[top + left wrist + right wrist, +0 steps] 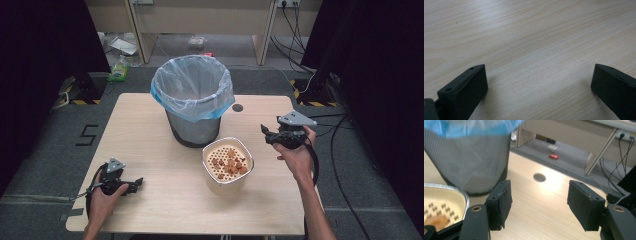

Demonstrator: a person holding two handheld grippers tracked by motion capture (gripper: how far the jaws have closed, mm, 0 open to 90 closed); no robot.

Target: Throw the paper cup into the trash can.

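A cream container point(227, 162) with a perforated insert holding several brownish food bits stands on the wooden table point(150, 150), just in front of a mesh bin point(193, 100) lined with a clear and blue bag. My right gripper point(267, 134) hovers to the right of the container, open, nothing between its jaws. In the right gripper view the gripper point(537, 202) points past the container's rim point(454, 192) and the bin point(466, 160). My left gripper point(137, 184) rests low near the table's front left, open. In the left gripper view the gripper point(537, 80) frames bare wood.
A round cable hole point(237, 107) sits in the table behind the right gripper. Beyond the table are a desk frame point(200, 20), cables point(295, 30) and floor clutter point(120, 70). Dark curtains flank both sides.
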